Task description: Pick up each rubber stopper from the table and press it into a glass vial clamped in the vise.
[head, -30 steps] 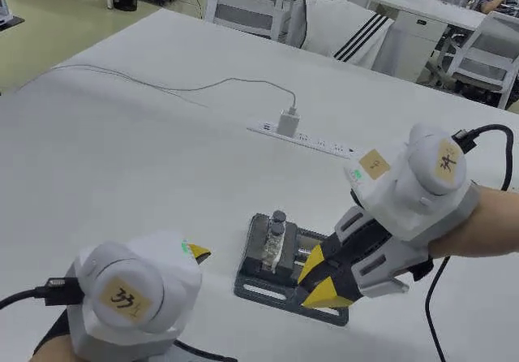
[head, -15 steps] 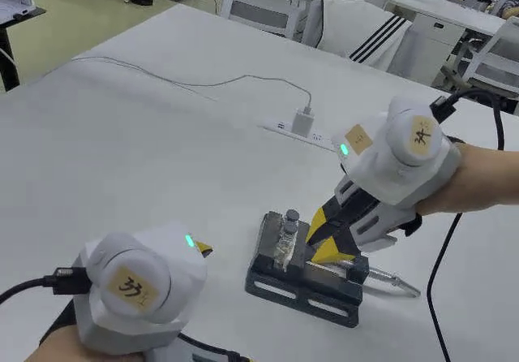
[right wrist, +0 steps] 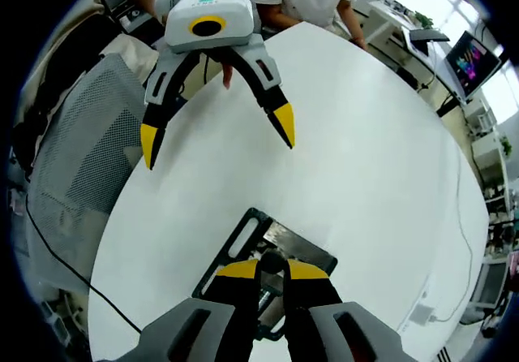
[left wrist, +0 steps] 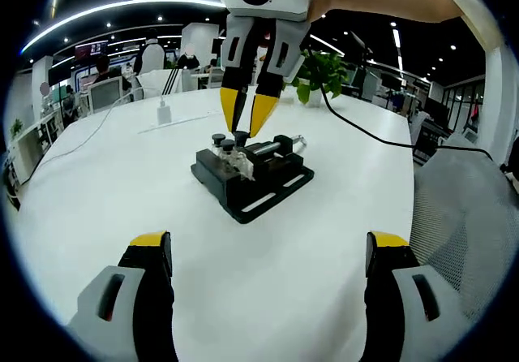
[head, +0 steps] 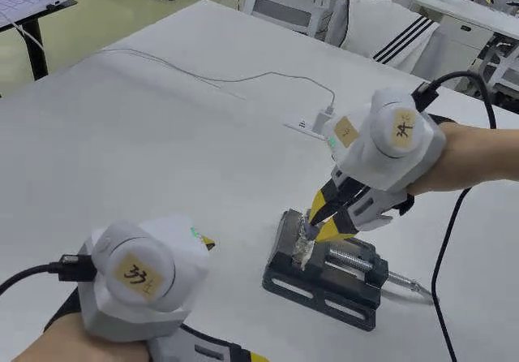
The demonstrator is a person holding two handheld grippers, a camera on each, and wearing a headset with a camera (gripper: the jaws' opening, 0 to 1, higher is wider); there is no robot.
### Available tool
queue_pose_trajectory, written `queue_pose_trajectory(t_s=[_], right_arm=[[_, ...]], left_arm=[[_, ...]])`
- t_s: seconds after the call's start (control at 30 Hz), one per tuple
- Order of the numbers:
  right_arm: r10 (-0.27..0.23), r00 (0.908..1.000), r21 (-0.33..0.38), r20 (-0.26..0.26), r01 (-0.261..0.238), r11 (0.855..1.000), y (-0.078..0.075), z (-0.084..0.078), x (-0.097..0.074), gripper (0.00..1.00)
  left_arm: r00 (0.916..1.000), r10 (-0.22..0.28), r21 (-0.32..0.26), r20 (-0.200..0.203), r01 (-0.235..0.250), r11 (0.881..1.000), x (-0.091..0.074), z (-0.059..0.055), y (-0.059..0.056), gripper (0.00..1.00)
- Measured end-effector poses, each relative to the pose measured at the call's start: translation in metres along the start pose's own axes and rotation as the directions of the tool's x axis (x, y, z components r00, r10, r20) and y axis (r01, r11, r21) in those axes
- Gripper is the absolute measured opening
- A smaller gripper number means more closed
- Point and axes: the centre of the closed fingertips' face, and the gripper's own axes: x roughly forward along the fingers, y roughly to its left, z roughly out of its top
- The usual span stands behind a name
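A black vise point(head: 324, 287) stands on the white table point(head: 162, 143) and clamps small glass vials point(head: 306, 247). Seen from the left gripper view, dark stoppers point(left wrist: 219, 140) top the vials in the vise point(left wrist: 272, 185). My right gripper point(head: 318, 222) points down over the vials. In its own view my right gripper point(right wrist: 272, 269) is shut on a dark rubber stopper point(right wrist: 272, 260) just above the vise point(right wrist: 243, 236). My left gripper point(left wrist: 269, 247) is held wide open, holding nothing, a little short of the vise; one yellow fingertip point(head: 206, 242) shows in the head view.
A white power strip with a charger point(head: 318, 122) and its thin cable point(head: 203, 76) lie beyond the vise. The vise's screw handle point(head: 401, 281) sticks out to the right. A black cable point(head: 451, 240) trails from my right gripper. Chairs point(head: 389, 33) stand at the table's far edge.
My right gripper has moved from the vise's front right side to over the clamped vials, tips pointing down onto them. The left gripper has stayed low at the near left.
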Motion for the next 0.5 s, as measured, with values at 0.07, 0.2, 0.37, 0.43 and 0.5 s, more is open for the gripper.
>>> queue_pose_trajectory(t_s=[0.07, 0.2, 0.37, 0.43, 0.5], right_arm=[[0.007, 0.9998, -0.012, -0.020, -0.008, 1.000, -0.001, -0.003, 0.003, 0.06], [0.026, 0.9989, -0.008, -0.040, -0.027, 1.000, -0.002, -0.007, 0.006, 0.06], [0.033, 0.9986, 0.005, -0.042, -0.033, 0.999, -0.002, -0.008, 0.009, 0.06], [0.039, 0.9985, 0.012, -0.038, -0.039, 0.999, -0.001, -0.007, 0.010, 0.06], [0.040, 0.9983, 0.010, -0.043, -0.039, 0.999, -0.001, -0.008, 0.012, 0.06]], left_arm=[[1.0000, 0.002, -0.006, 0.000, -0.002, 1.000, 0.000, -0.001, 0.000, 0.99], [1.0000, 0.003, -0.012, 0.003, -0.003, 1.000, -0.001, -0.001, 0.000, 0.99], [1.0000, 0.003, -0.019, 0.003, -0.003, 1.000, -0.002, -0.004, 0.001, 0.99], [1.0000, 0.002, -0.021, -0.003, -0.002, 1.000, -0.003, -0.006, 0.001, 0.99], [1.0000, 0.002, -0.024, -0.003, -0.002, 1.000, -0.003, -0.007, 0.001, 0.99]])
